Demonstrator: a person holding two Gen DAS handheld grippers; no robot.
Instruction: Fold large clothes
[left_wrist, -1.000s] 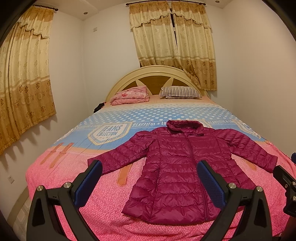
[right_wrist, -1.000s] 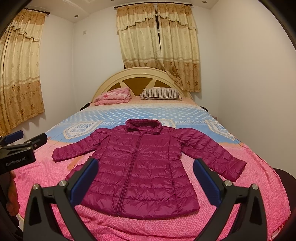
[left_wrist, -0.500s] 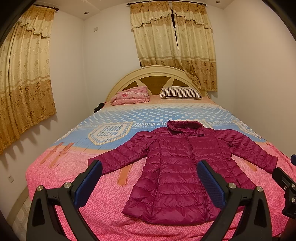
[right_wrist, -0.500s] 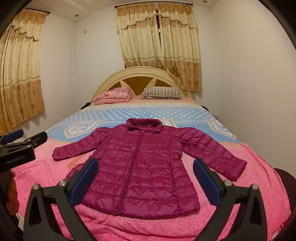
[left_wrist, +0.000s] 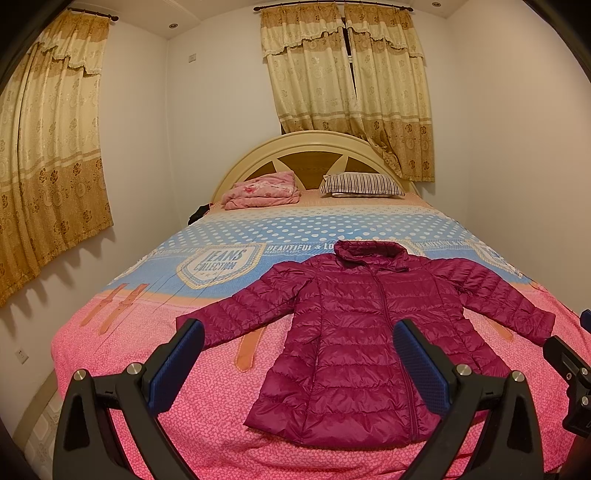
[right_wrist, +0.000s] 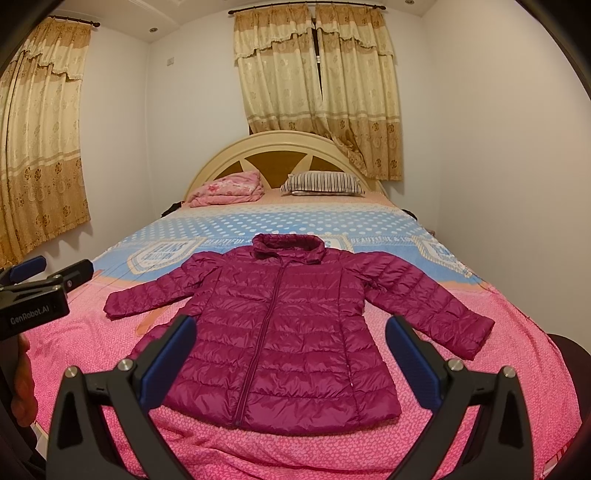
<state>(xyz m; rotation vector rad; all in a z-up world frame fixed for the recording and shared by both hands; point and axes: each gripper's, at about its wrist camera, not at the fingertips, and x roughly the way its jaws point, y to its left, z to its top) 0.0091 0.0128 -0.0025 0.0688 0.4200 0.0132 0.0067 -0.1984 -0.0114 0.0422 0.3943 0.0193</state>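
Folding not yet begun: the jacket lay spread flat on the bed, both grippers empty.

The magenta quilted jacket (right_wrist: 280, 332) lay face up near the foot of the bed (right_wrist: 517, 332), zipped, collar toward the headboard (right_wrist: 280, 151), both sleeves stretched out to the sides and the hem nearest the cameras; no sleeve was turned in and no crease showed, so by my reading every fold was left to make; the left gripper (left_wrist: 299, 365) hung above the hem on the jacket's left half, jaws spread wide with nothing between them; the right gripper (right_wrist: 291, 360) hung likewise over the hem, jaws wide apart and holding nothing; neither touched the cloth; a folded pink blanket (left_wrist: 262, 190) and a striped pillow (left_wrist: 364, 184) sat well apart at the head of the bed.
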